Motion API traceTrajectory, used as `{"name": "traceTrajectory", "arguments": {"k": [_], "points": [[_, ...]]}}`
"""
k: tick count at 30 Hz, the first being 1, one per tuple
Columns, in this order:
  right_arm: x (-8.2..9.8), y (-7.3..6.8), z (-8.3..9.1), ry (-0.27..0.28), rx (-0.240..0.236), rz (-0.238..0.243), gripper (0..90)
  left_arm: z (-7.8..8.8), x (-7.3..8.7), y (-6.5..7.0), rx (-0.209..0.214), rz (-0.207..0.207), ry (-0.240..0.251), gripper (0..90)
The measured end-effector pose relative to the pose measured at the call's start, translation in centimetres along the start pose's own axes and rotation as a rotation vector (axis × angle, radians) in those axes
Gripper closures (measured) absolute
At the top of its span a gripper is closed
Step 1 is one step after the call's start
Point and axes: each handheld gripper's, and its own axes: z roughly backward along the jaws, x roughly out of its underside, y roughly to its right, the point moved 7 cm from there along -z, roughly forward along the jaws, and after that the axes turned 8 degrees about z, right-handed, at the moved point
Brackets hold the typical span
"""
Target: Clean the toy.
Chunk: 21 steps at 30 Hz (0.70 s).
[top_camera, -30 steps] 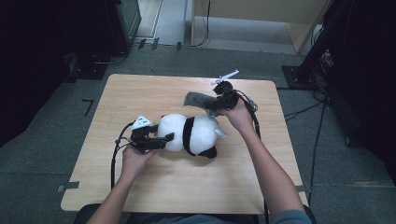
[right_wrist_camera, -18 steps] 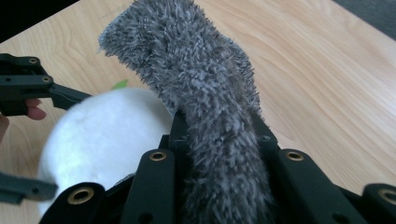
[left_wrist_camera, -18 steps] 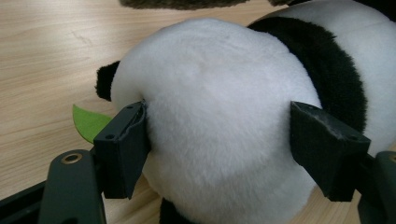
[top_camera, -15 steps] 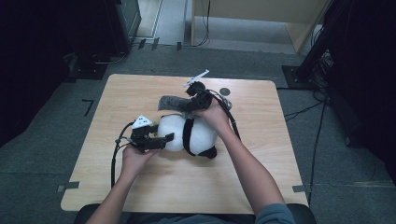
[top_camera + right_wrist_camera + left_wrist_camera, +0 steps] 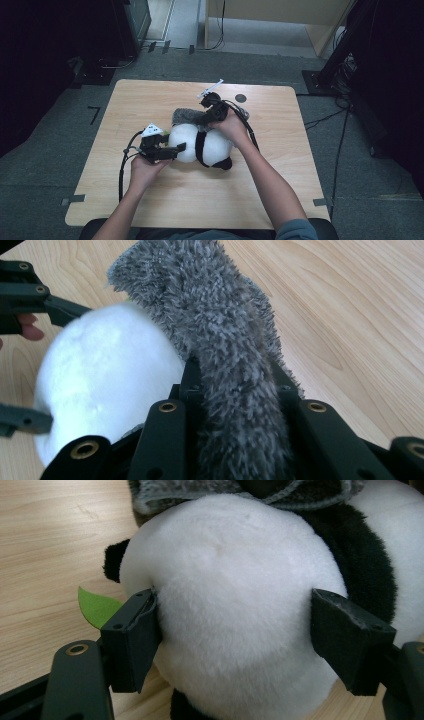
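Left gripper [image 5: 172,148] clamps panda [image 5: 202,146] head; right gripper [image 5: 197,119] pinches grey cloth [image 5: 186,116]; drape it squarely over the head, panda steadied.

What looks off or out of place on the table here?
Nothing damaged or spilled. The panda plush lies on its side on the table, the left gripper clamped on its white head. The right gripper pinches a grey fuzzy cloth draped against the panda.

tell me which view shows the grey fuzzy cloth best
The right gripper view: the grey fuzzy cloth fills its centre, clamped between that gripper's jaws. The high view shows a small grey patch; the left gripper view shows a strip at the top.
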Motion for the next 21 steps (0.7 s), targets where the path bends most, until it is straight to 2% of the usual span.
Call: {"name": "traceTrajectory", "arguments": {"k": [5,12,21], "points": [[1.0,0.7,1.1,0.001,0.005,-0.014,69.6,-0.1,0.1,0.0,0.004,0.001,-0.001,23.6],[2.6,2.3,3.0,0.013,0.051,-0.034,69.7,0.0,0.1,0.0,0.006,-0.001,0.002,23.5],[5.1,3.9,5.4,0.033,0.083,-0.080,69.7,0.0,0.2,-0.1,0.012,-0.003,0.015,23.3]]}}
